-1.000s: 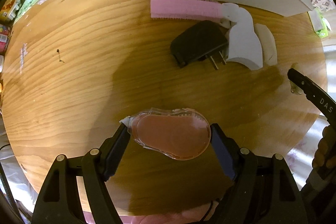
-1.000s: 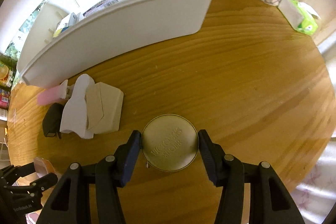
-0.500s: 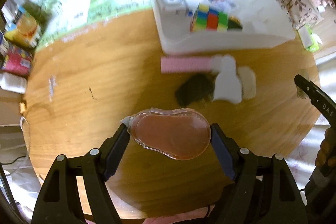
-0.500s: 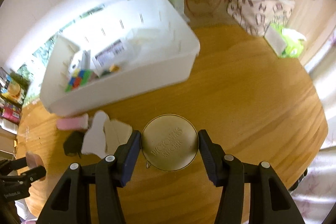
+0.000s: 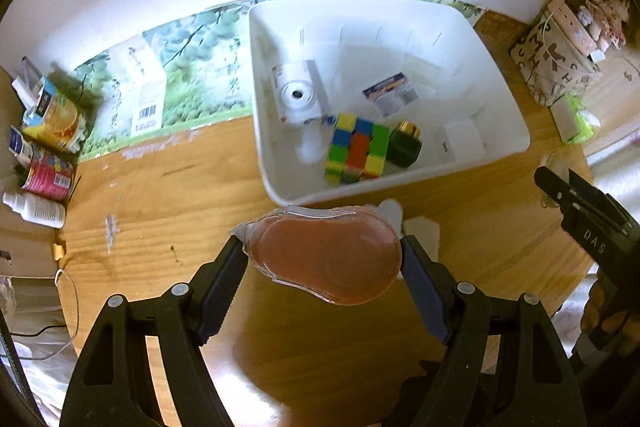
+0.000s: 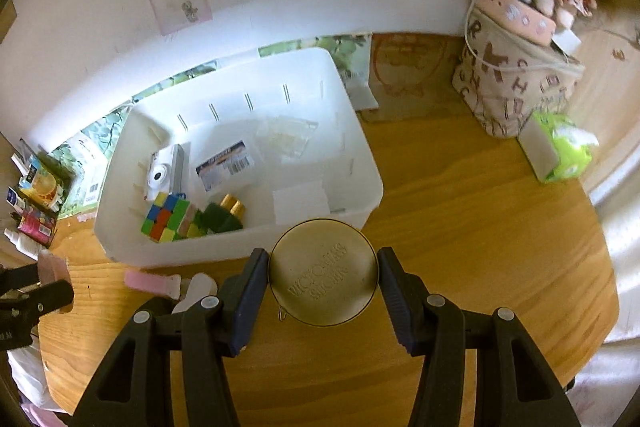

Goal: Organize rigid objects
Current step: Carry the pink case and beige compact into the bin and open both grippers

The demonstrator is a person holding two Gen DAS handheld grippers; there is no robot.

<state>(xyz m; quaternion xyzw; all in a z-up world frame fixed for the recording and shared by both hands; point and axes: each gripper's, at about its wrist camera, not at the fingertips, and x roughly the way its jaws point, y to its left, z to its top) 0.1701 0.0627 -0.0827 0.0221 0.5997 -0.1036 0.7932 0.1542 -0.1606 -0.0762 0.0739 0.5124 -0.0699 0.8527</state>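
My left gripper (image 5: 323,261) is shut on a clear teardrop-shaped correction-tape case with a reddish inside (image 5: 326,259), held above the wooden table in front of the white bin (image 5: 280,183). My right gripper (image 6: 323,273) is shut on a round gold tin (image 6: 323,273) embossed with lettering, held just in front of the white bin's near wall (image 6: 240,247). The bin holds a colour cube (image 5: 356,153), a white camera (image 5: 298,93), a dark green bottle with a gold cap (image 5: 405,145) and flat packets. The right gripper also shows at the right of the left wrist view (image 5: 560,187).
A pink foam strip (image 6: 150,283) and white pieces (image 6: 198,287) lie on the table by the bin's front. A patterned bag (image 6: 516,83) and a green tissue pack (image 6: 560,147) stand at the far right. Cans and bottles (image 5: 44,163) crowd the left edge.
Both grippers have risen well above the table with their objects still held. The bin's inside has come into view and the items on the table have shrunk below.
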